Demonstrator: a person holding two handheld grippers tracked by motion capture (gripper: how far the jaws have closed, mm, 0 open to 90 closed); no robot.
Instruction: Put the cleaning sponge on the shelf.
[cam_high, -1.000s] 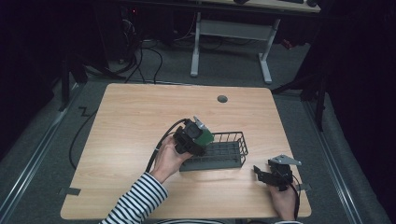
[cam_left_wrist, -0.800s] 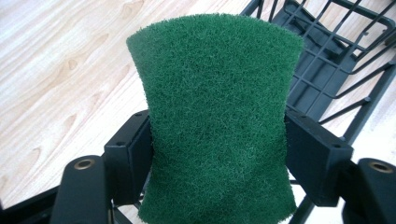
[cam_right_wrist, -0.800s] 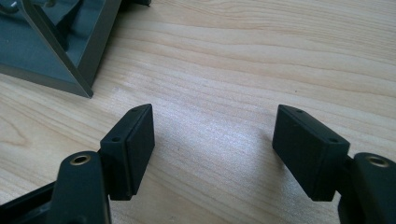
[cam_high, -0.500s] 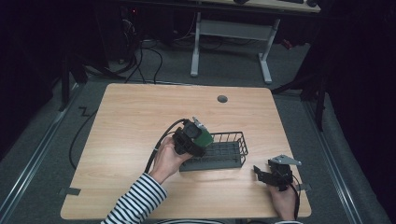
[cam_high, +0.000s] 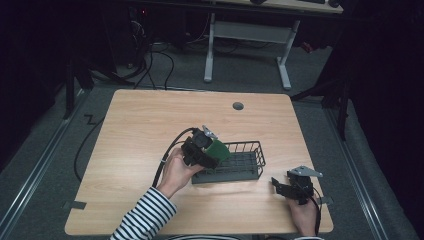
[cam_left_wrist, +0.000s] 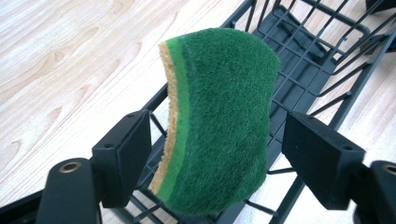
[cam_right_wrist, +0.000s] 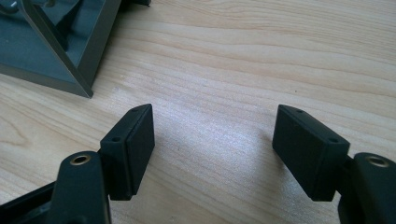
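Observation:
A green scouring sponge with a yellow underside stands on edge between the jaws of my left gripper, over the left end of a dark wire basket. In the left gripper view the sponge has a narrow gap to each pad, so the left gripper is open and the sponge sits loose above the basket's wires. My right gripper rests low at the table's front right, right of the basket. The right gripper is open over bare wood.
The wooden table has a round cable grommet near its far edge. A black cable trails from the left gripper over the table's left side. A basket corner lies left of the right gripper.
The left gripper has tipped further over the basket's left end, and more of the sponge now sticks out of it. The right gripper has stayed put.

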